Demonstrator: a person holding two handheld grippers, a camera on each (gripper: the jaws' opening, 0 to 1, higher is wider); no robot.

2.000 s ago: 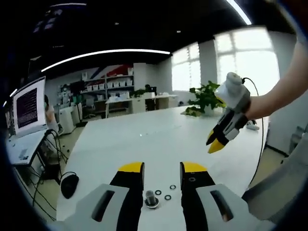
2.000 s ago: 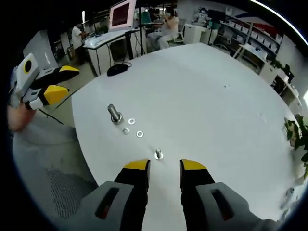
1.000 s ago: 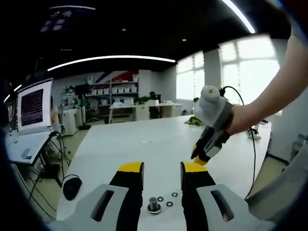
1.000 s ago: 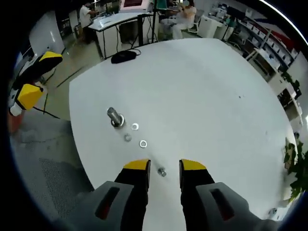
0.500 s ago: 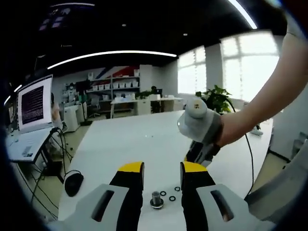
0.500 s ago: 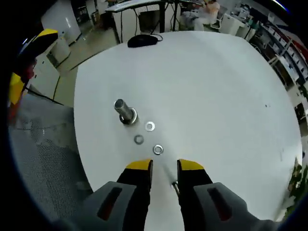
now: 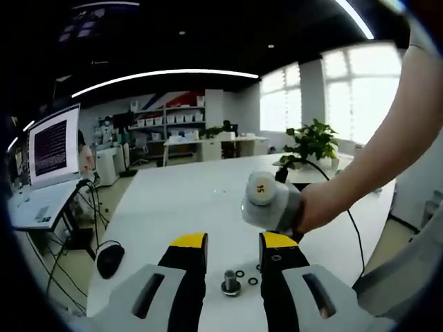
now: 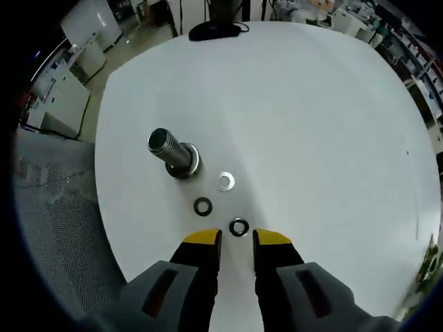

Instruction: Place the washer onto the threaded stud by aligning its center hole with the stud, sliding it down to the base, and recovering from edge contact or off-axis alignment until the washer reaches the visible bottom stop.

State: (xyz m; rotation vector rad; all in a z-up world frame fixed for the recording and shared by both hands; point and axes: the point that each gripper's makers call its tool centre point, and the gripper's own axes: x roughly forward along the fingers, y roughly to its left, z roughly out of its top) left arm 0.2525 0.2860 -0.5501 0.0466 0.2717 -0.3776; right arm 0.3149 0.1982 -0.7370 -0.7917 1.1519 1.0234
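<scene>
In the right gripper view, we see our right gripper [image 8: 235,238] low over the white table [image 8: 325,124], its yellow-tipped jaws a narrow gap apart and gripping nothing. One washer [image 8: 239,227] lies just off the tips at 12 o'clock, a second washer [image 8: 203,205] at 11, a third washer [image 8: 226,182] beyond. The threaded stud [image 8: 169,150] stands bare at 10 o'clock. In the left gripper view, our left gripper [image 7: 233,242] is parted, empty, straddling the stud.
</scene>
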